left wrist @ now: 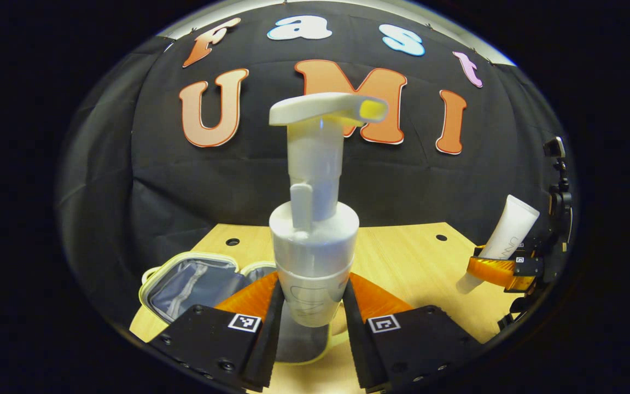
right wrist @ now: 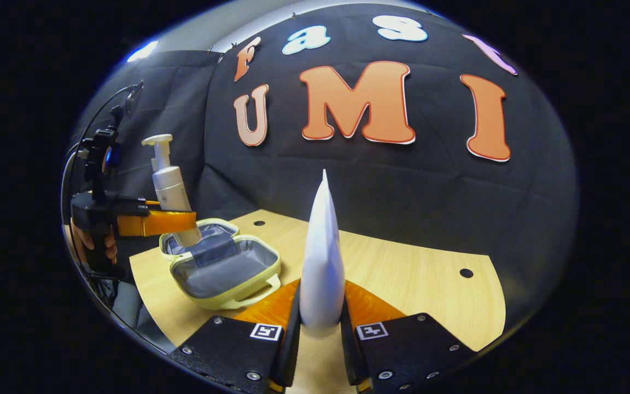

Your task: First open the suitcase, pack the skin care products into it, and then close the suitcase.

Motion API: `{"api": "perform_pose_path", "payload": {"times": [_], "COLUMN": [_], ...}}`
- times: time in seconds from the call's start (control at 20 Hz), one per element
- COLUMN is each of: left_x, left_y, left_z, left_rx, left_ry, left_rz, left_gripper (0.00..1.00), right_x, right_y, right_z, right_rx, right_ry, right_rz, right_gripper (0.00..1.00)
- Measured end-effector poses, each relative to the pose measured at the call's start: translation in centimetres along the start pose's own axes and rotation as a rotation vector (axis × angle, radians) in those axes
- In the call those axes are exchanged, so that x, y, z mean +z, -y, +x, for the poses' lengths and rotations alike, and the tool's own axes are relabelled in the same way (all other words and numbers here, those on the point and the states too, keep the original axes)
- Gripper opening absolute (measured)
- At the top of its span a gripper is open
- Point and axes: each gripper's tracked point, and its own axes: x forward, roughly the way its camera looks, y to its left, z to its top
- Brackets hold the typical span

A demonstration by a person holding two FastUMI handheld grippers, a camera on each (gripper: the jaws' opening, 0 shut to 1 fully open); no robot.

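Between the left tongs (left wrist: 308, 306) sits the pump bottle (left wrist: 314, 230), clenched at its lower body, upright, long axis vertical, nozzle pointing right. It hangs above the open suitcase (right wrist: 222, 268) at the table's (right wrist: 402, 273) near left. The right tongs (right wrist: 320, 323) grip a white tube (right wrist: 321, 257), crimped end up, over bare table. Best move now, I'd say: tip the bottle flat while lowering, so the lid can close.
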Motion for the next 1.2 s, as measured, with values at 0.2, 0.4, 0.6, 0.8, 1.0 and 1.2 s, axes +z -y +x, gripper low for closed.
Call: {"api": "perform_pose_path", "payload": {"times": [0.2, 0.4, 0.6, 0.8, 1.0, 1.2], "left_x": [0.2, -0.1, -1.7, -4.3, -7.6, -10.9], "left_y": [-4.6, -8.3, -10.2, -10.9, -11.1, -11.2], "left_z": [0.2, 1.5, 3.5, 5.4, 7.4, 9.0], "left_rx": [-0.046, -0.098, -0.148, -0.192, -0.224, -0.247], "left_ry": [-0.028, -0.058, -0.119, -0.197, -0.291, -0.406], "left_rz": [0.029, 0.061, 0.076, 0.083, 0.093, 0.091], "left_gripper": [0.57, 0.57, 0.57, 0.57, 0.57, 0.57], "right_x": [2.6, 4.0, 3.8, 3.0, 2.5, 2.2], "right_y": [-4.6, -9.2, -12.3, -13.6, -14.0, -13.5], "right_z": [1.8, 4.4, 7.0, 8.6, 9.5, 9.9], "right_rx": [-0.003, 0.01, 0.013, -0.008, -0.037, -0.069], "right_ry": [0.026, 0.028, 0.012, -0.01, -0.027, -0.041], "right_rz": [0.026, 0.049, 0.067, 0.092, 0.113, 0.12], "right_gripper": [0.35, 0.35, 0.35, 0.36, 0.35, 0.36]}}
